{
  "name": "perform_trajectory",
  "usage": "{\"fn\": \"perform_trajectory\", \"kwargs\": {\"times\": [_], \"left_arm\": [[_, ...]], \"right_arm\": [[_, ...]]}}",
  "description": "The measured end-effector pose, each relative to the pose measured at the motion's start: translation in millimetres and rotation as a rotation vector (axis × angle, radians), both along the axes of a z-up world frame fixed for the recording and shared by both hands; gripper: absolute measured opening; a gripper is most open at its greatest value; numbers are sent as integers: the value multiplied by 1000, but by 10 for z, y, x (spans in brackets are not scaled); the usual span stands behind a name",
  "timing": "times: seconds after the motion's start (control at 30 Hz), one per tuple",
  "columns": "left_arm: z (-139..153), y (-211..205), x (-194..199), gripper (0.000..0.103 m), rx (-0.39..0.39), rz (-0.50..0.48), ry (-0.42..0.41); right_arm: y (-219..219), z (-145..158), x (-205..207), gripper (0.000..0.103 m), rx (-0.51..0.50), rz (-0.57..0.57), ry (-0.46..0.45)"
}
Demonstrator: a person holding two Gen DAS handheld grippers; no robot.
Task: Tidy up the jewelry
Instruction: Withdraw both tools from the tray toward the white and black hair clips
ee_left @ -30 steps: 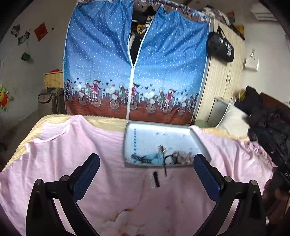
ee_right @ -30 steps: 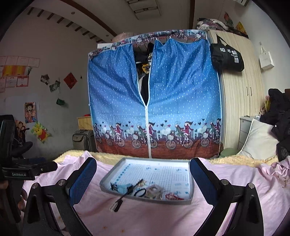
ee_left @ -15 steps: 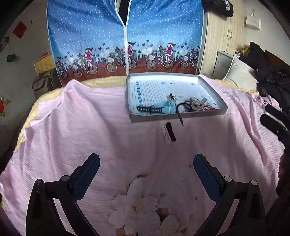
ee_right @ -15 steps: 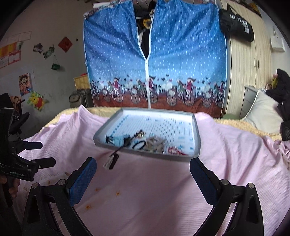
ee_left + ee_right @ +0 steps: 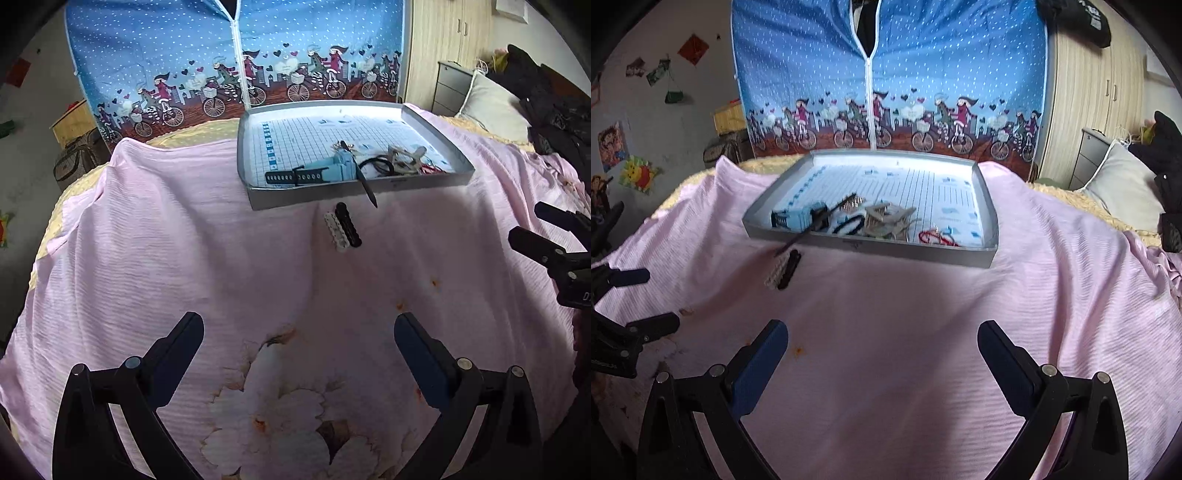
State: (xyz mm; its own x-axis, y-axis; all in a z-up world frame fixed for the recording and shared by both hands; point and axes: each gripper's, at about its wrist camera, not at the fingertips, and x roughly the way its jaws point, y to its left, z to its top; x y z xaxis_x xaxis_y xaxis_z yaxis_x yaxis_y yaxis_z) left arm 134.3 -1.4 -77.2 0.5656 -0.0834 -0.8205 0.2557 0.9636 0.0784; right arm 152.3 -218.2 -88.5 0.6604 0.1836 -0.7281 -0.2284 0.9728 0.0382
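Bare pink bedsheet (image 5: 184, 258) lies before your left gripper (image 5: 299, 345) and right gripper (image 5: 882, 345), both spread wide, empty; the black-and-white beaded clips (image 5: 342, 227) lie well ahead, just outside the grey tray's (image 5: 354, 190) near rim.

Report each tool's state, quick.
Left tool: open, holding nothing.
Right tool: open, holding nothing.
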Motion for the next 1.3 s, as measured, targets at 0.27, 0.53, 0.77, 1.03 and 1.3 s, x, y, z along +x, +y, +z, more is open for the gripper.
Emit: {"fn": "perform_trajectory", "kwargs": {"times": [0.27, 0.53, 0.77, 1.03, 1.3], "left_arm": [[-170, 73, 119, 101, -22, 30, 67], [-289, 82, 229, 101, -31, 37, 95], [-392, -49, 241, 101, 15, -16, 58], [-390, -77, 352, 99, -45, -44, 21], [-472, -179, 447, 65, -92, -98, 75]], "right_arm": [[82, -197, 71, 103, -58, 19, 76], [146, -329, 116, 103, -76, 45, 101], [166, -440, 237, 103, -49, 44, 102], [174, -511, 309, 103, -8, 50, 91], [301, -668, 366, 86, 12, 118, 115]]}}
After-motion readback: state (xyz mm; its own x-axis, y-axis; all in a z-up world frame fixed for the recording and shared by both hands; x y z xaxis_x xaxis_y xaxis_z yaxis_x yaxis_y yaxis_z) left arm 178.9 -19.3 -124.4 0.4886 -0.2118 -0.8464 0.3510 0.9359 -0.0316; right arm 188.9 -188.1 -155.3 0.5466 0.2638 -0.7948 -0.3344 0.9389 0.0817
